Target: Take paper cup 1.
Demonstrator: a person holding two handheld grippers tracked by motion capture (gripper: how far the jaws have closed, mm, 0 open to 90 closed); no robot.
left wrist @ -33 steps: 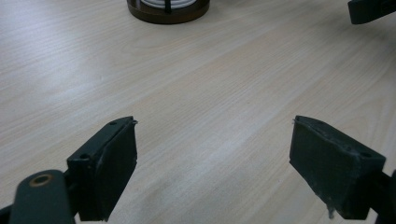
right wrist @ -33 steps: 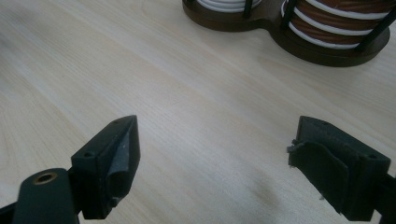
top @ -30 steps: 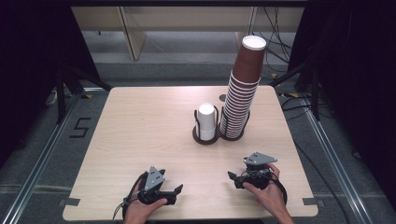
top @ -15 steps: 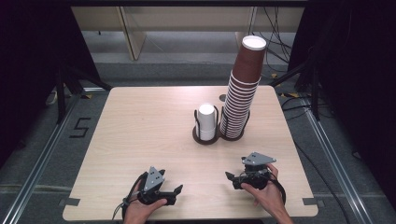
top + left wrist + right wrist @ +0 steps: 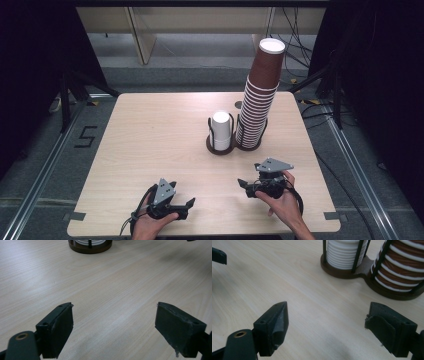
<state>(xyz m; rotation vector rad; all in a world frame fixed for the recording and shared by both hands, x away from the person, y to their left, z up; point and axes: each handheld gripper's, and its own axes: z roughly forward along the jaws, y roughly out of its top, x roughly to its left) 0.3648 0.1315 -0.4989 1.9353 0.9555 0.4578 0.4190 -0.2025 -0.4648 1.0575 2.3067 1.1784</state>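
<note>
A dark wooden two-ring holder stands right of the table's middle. Its left ring holds a short stack of white lids; its right ring holds a tall, leaning stack of brown paper cups. My left gripper lies low at the front edge, open, with bare wood between its jaws. My right gripper sits in front of the holder, pointing left. It is open and its jaws have just been closing, with nothing between them. In the right gripper view, the lids and cups stand just ahead.
The light wooden table has wide bare room on its left half. Dark floor with metal rails and cables surrounds it. A tip of the left gripper's jaw shows at the upper left of the right gripper view.
The right gripper has edged slightly to the left. The left hand has stayed where it was.
</note>
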